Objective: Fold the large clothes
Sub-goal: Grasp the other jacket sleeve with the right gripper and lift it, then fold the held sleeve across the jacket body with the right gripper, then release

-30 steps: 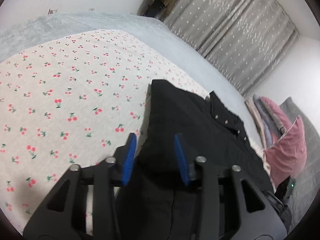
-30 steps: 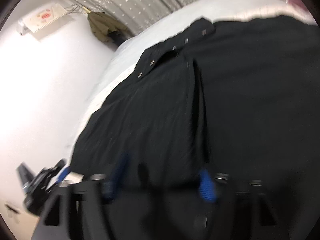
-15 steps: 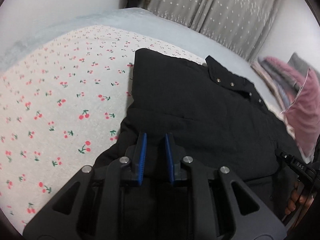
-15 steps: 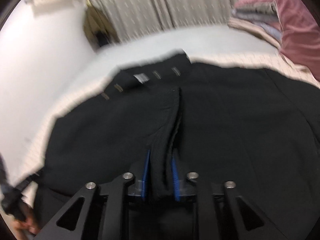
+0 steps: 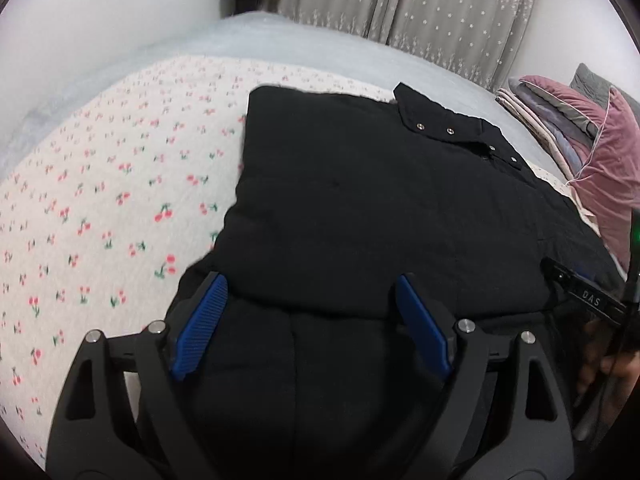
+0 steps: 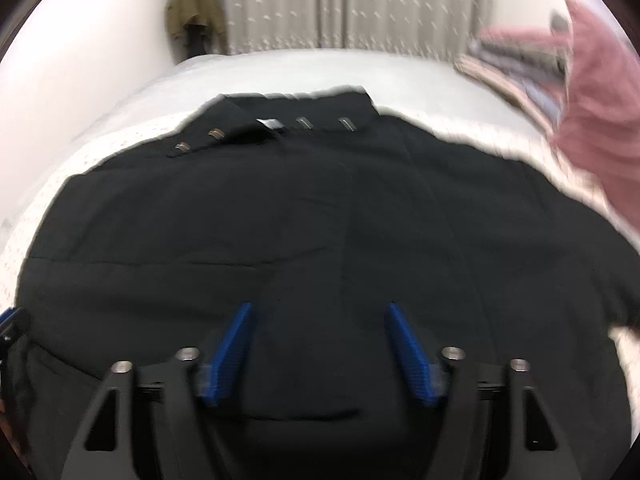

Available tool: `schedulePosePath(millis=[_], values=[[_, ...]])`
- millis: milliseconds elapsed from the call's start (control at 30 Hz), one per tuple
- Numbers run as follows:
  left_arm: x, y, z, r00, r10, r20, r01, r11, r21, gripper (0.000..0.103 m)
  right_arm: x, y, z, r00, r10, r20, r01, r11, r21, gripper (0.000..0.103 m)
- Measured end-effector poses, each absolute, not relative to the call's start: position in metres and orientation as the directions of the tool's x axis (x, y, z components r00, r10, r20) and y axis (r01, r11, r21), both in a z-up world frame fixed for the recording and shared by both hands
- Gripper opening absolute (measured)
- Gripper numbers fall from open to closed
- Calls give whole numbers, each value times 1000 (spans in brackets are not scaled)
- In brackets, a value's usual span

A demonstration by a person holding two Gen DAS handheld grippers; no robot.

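A black coat lies folded across the centre of the frame on a cherry-print bed. Left tool and right tool have just sprung wide, released, apparently gripping nothing. The puffy fold may spring open unpressed

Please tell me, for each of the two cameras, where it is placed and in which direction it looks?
Left wrist: sits on the left gripper, looks down over the black jacket on the cherry-print bedspread; open jaws, plus a hand at the right edge.
Right wrist: sits on the right gripper, looks down across the jacket toward the curtain; open jaws.
Shared: jacket, curtain, pink pillow.
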State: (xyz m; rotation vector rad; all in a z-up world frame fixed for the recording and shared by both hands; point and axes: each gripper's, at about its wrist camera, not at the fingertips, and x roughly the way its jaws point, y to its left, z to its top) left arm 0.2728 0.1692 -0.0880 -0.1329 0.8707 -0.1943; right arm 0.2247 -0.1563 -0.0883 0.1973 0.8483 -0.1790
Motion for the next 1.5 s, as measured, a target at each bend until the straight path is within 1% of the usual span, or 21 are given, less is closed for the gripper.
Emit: schedulePosePath(millis=[33,133,167,300,367,433,467,500,567,633,733,900,1000,1133,1200,1267,1300,1333,1367,1433,1500], values=[[271,173,-86,626,-227,-747,103,972,-209,86,215,-172,-88,651,-67,-756,265,953,144,84],[264,183,-80,637,-240,-732,52,961,-270,86,189,-208,-79,661,-16,-750,288,928,234,84],[263,186,-78,639,-242,-730,33,957,-288,86,181,-220,-75,663,-24,-749,304,922,240,84],[259,191,-82,589,-248,-769,-31,944,-328,86,148,-287,-57,657,-128,-743,416,884,215,84],[258,188,-83,557,-262,-788,-17,945,-326,86,126,-317,-52,640,-164,-751,481,848,224,84],[253,183,-81,553,-285,-783,27,945,-325,87,101,-354,-51,634,-184,-751,548,792,268,84],[251,180,-80,548,-303,-780,58,944,-325,88,89,-377,-51,633,-192,-750,587,751,303,84],[250,178,-80,540,-316,-780,78,942,-328,95,80,-396,-52,633,-201,-748,621,709,334,84],[249,173,-80,511,-374,-774,122,923,-366,101,55,-436,-58,627,-232,-744,692,604,395,84],[250,169,-82,475,-406,-780,130,910,-394,102,35,-471,-66,607,-276,-746,753,498,429,84],[252,163,-80,475,-377,-795,125,923,-363,102,12,-501,-76,575,-316,-755,802,400,444,84],[251,160,-70,513,-384,-768,131,919,-372,102,-13,-539,-97,534,-330,-778,840,312,444,84],[256,160,-73,512,-380,-771,113,919,-378,102,-12,-551,-106,539,-343,-769,838,303,453,84],[264,161,-82,492,-361,-792,70,923,-378,102,-1,-555,-101,498,-383,-778,862,314,398,84],[266,162,-83,490,-360,-794,61,923,-380,102,5,-560,-99,470,-410,-782,878,310,365,77],[265,161,-81,500,-350,-792,66,928,-368,102,9,-563,-100,449,-424,-787,890,288,352,45],[265,161,-80,507,-347,-789,68,929,-364,102,11,-564,-101,446,-417,-792,892,280,355,36],[265,162,-80,506,-355,-786,72,926,-372,102,12,-564,-99,443,-416,-794,893,281,351,22],[266,163,-80,501,-363,-786,72,922,-380,102,13,-564,-96,437,-426,-792,896,287,339,16],[269,166,-82,475,-372,-797,53,917,-396,102,16,-558,-85,428,-459,-778,897,321,304,11],[269,169,-82,474,-382,-793,51,912,-408,102,19,-549,-67,426,-500,-754,893,364,264,10]])
